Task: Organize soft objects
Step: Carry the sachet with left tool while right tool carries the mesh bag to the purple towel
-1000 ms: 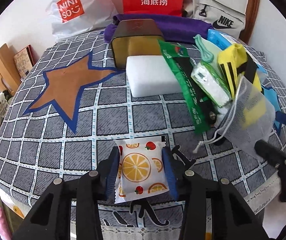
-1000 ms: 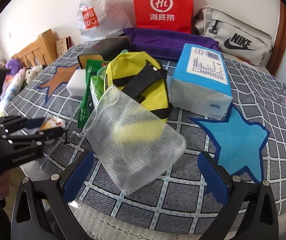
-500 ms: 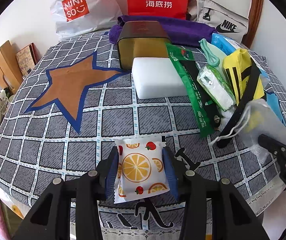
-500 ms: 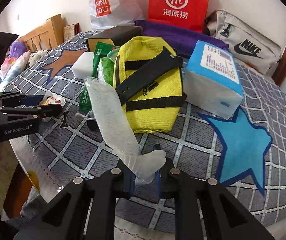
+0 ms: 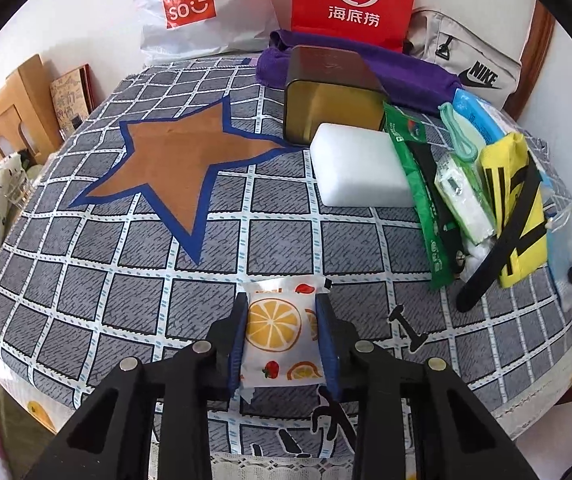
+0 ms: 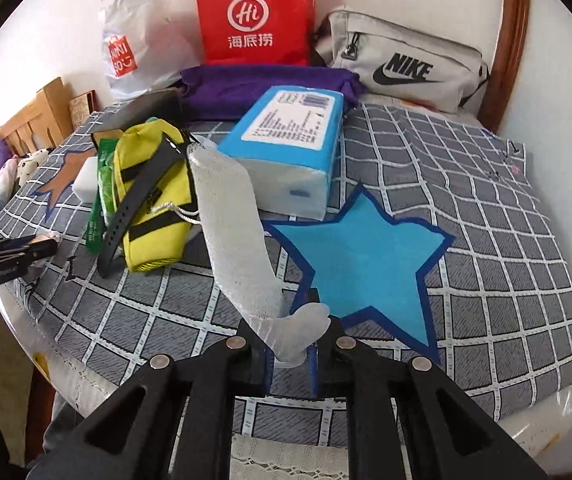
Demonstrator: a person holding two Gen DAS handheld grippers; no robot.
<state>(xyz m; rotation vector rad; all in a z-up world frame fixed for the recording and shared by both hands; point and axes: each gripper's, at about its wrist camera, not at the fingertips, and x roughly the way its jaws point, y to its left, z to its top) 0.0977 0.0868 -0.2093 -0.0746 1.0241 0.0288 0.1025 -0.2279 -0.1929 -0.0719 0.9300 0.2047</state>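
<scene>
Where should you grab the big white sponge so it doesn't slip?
Grip the sponge across its two long flat sides, coming down from above. It lies flat, and its near and left sides are free; the tin and green packet crowd the others.

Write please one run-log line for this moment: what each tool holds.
left tool: closing, shut on fruit-print packet | right tool: shut on white mesh pouch, pouch trailing over blue star

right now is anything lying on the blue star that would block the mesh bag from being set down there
Nothing visible does. The blue star is bare; the right gripper holds the mesh bag at its near edge.
</scene>
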